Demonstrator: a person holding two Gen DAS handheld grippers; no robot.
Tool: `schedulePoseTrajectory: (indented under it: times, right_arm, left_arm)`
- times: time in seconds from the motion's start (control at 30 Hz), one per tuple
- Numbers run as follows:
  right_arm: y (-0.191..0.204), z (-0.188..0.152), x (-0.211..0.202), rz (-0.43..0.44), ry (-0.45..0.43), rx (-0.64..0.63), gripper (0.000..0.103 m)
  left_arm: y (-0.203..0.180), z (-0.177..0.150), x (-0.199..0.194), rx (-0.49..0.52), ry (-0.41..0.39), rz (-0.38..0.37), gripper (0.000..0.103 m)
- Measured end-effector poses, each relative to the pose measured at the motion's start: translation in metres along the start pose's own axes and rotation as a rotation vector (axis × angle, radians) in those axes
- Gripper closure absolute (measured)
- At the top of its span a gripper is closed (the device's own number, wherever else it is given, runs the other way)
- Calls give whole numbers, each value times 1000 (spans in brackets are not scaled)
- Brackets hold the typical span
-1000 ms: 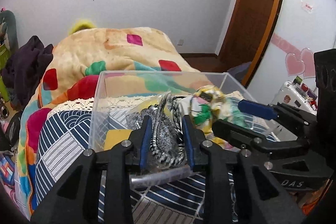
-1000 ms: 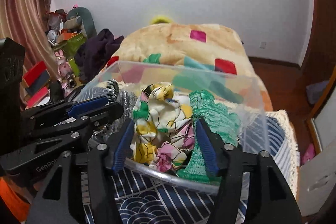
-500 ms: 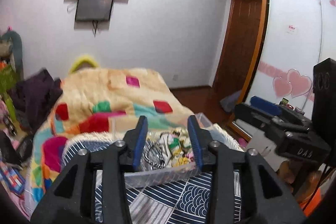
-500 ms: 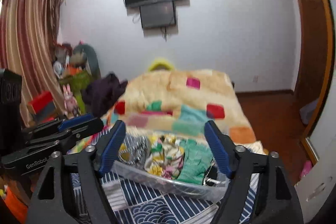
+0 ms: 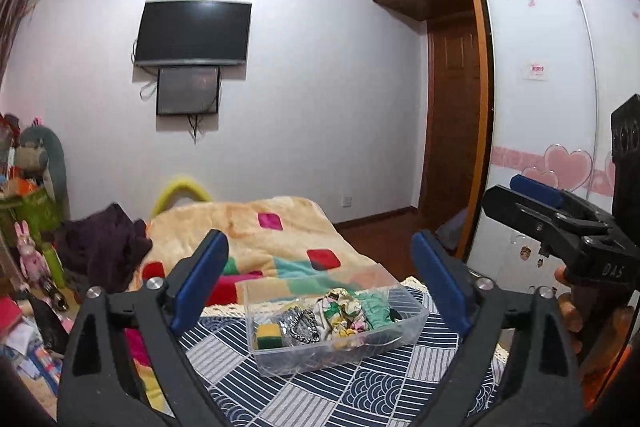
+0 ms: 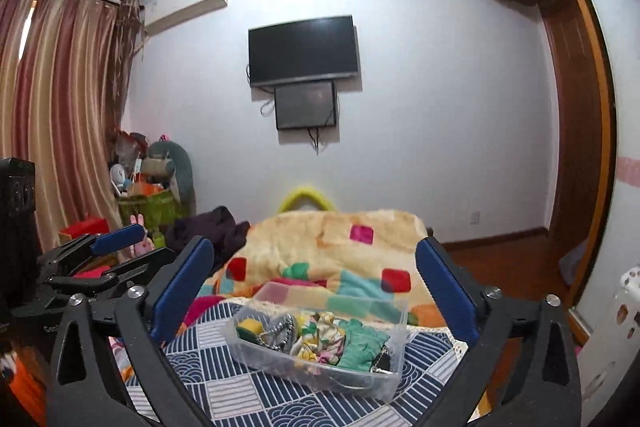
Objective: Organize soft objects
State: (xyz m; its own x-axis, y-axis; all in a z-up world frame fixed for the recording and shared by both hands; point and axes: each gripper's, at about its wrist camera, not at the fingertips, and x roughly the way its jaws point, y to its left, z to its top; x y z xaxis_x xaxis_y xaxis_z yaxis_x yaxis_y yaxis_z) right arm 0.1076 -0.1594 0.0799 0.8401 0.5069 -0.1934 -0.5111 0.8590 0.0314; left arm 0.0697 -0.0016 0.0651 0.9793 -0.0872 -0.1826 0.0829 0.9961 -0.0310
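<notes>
Left gripper (image 5: pixel 320 287) spread wide, nothing held. Right gripper (image 6: pixel 310 285) spread wide too, equally bare. Hung above and short of the clear bin (image 5: pixel 340 343) on the bed (image 5: pixel 360 395), apart from it. Packed inside: sponge (image 5: pixel 267 334) at the left end, striped cloth (image 5: pixel 298 323), floral cloth (image 5: pixel 340 311), green cloth (image 5: pixel 374 307) toward the right.

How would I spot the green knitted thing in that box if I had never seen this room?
Start at the bed with the navy and white patterned cover; a clear plastic storage box sits on it. Along the box lie a yellow and green sponge, a black and white striped cloth, a flowery white and yellow cloth, then the mint green knitted cloth. It is the only plain green, ribbed one.
</notes>
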Motion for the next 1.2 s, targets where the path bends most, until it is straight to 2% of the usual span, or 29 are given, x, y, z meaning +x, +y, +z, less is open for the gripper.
schedulePoseTrajectory:
  times: [0.2, 0.73, 1.2]
  right_arm:
    - [11, 1, -7, -19, -34, -20, 0]
    - [16, -4, -22, -48, -66, -36, 0]
    - [16, -5, -24, -51, -58, -33, 0]
  left_arm:
    - [-6, 3, -16, 19, -35, 10, 1]
    - [-11, 0, -25, 27, -59, 27, 0]
    - [-12, 0, -27, 21, -57, 29, 0]
